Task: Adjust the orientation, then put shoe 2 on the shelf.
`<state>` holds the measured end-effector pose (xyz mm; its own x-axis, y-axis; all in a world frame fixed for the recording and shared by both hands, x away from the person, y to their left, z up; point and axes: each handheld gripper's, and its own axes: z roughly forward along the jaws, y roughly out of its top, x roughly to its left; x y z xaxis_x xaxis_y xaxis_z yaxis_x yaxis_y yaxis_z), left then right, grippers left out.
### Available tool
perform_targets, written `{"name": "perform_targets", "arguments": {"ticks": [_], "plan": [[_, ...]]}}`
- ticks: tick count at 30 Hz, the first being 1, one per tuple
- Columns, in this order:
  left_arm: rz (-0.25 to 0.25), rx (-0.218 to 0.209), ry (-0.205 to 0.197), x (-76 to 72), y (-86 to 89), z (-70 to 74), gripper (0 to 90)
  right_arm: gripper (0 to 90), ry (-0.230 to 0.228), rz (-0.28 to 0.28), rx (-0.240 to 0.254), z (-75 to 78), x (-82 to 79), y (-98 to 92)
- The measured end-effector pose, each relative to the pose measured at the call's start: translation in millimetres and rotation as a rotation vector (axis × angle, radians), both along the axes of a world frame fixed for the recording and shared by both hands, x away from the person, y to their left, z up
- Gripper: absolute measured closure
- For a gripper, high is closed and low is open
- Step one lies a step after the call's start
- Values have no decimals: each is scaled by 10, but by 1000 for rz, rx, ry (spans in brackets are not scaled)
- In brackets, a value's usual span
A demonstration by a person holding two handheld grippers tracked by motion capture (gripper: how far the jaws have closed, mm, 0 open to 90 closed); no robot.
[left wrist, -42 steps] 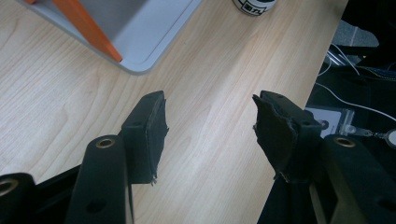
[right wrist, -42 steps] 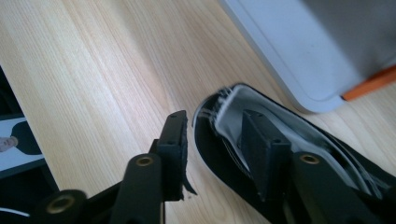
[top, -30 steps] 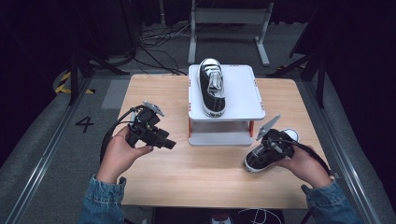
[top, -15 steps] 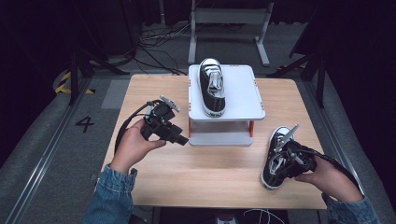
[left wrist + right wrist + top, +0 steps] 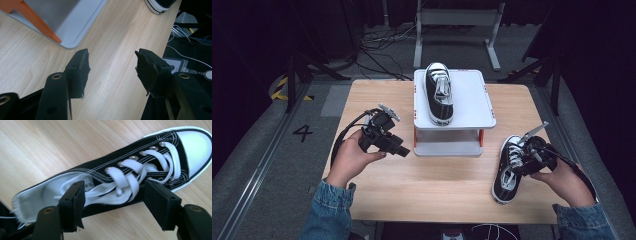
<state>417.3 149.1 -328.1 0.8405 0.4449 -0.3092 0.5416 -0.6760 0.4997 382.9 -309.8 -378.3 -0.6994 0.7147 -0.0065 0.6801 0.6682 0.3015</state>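
High view: the right gripper (image 5: 526, 159) has just been opening its jaws over the sneaker (image 5: 508, 170), which lies near the desk (image 5: 447, 185)'s right front edge, with a second sneaker (image 5: 439, 95) on the white stand (image 5: 472, 97).

Left gripper view: the left gripper (image 5: 112, 67) is open and empty over bare wood.

Right gripper view: the pads straddle the sneaker's opening without pressing. This looks like a release; the next move is to back clear.
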Motion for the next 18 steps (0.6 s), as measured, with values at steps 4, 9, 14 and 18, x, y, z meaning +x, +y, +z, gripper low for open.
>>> {"name": "perform_targets", "arguments": {"ticks": [4, 9, 14, 18], "plan": [[2, 0, 8, 5, -9, -16, 439, 337, 11, 6, -12, -112, 66, 27], [3, -4, 10, 7, -7, -32, 440, 356, 7, -2, -51, -236, 142, 43], [10, -4, 9, -3, 32, -22, 445, 591, -5, -26, -43, -222, 190, 3], [16, -7, 10, -10, 52, -33, 445, 698, 10, -62, 12, -172, 209, -51]]}}
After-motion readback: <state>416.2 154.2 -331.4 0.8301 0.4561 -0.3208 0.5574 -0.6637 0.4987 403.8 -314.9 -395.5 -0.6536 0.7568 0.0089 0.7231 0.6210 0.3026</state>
